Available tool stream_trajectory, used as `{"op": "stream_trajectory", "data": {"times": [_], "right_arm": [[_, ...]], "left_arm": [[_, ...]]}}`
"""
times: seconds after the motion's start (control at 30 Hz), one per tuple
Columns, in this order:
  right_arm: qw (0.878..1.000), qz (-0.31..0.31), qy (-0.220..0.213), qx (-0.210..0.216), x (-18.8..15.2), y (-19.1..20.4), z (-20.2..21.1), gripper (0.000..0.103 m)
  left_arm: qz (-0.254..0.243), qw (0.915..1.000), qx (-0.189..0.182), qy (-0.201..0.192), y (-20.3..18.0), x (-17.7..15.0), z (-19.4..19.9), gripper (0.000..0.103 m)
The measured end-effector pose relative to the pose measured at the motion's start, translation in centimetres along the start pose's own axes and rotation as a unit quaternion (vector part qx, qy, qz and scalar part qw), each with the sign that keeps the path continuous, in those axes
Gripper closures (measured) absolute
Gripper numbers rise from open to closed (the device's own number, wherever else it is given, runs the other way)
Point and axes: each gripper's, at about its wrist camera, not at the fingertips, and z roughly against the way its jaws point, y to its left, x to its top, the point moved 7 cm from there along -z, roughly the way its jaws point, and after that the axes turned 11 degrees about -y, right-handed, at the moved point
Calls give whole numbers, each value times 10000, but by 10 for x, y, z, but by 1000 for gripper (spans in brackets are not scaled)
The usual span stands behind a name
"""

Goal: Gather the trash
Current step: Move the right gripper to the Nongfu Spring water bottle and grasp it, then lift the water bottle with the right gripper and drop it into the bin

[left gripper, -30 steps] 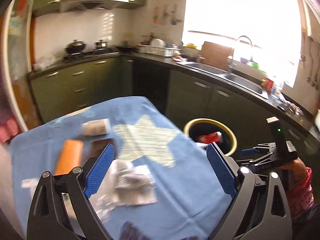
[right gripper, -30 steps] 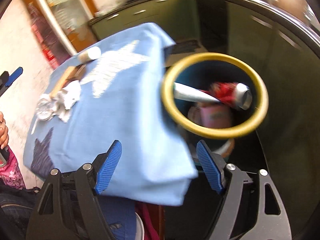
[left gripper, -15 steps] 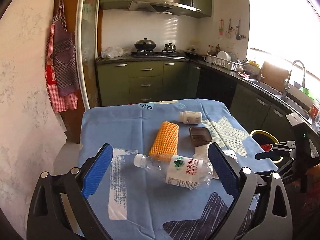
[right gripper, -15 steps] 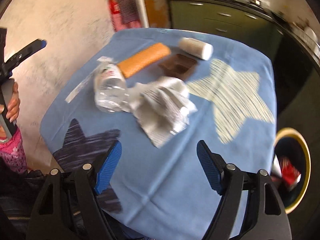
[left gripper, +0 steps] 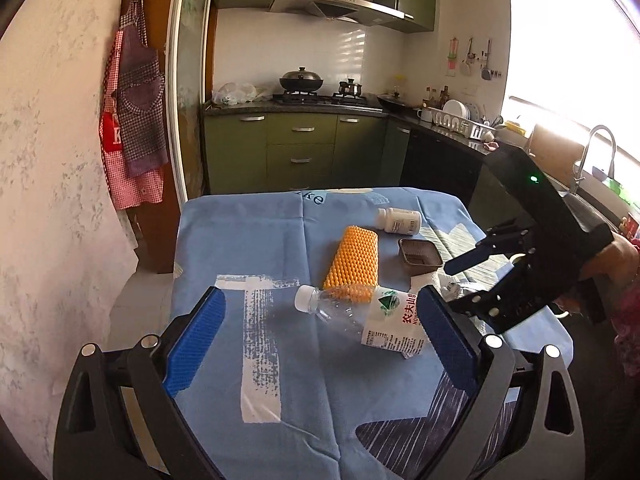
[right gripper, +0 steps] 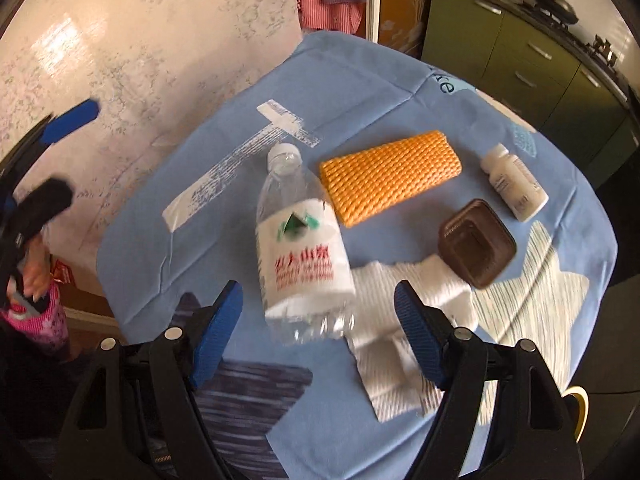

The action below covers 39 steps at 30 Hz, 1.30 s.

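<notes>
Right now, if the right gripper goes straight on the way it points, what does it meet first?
Probably the clear plastic bottle lying on the blue cloth; it sits between the open right gripper fingers. Depth is unclear.

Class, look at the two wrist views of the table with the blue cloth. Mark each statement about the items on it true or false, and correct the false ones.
1. The clear plastic bottle lies on its side on the blue cloth. True.
2. The bottle has no cap. False: a white cap is on it.
3. The orange textured pad lies between the bottle and the white pill bottle. True.
4. The right hand-held gripper is clamped on the bottle. False: its jaws stand open, nothing gripped.
5. The brown square tray sits on top of the orange pad. False: it rests on the cloth beside the white paper.
</notes>
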Motion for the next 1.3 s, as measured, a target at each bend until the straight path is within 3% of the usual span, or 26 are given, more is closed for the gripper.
{"op": "stream_trajectory", "data": {"times": [0.2, 0.67, 1.1, 1.3], "right_arm": [[9950, -420, 666, 613, -1, 3, -32, 29], [9860, -169, 1571, 540, -16, 48, -56, 29], [9828, -730, 1694, 21, -5, 47, -87, 29], [9813, -721, 1787, -45, -6, 40, -99, 38]], "left_arm": [[25, 10000, 18, -1, 8, -2, 5, 8], [96, 9999, 37, -18, 18, -4, 5, 8], [163, 9997, 118, -106, 30, -7, 17, 8], [214, 9997, 118, -96, 35, -8, 17, 8]]}}
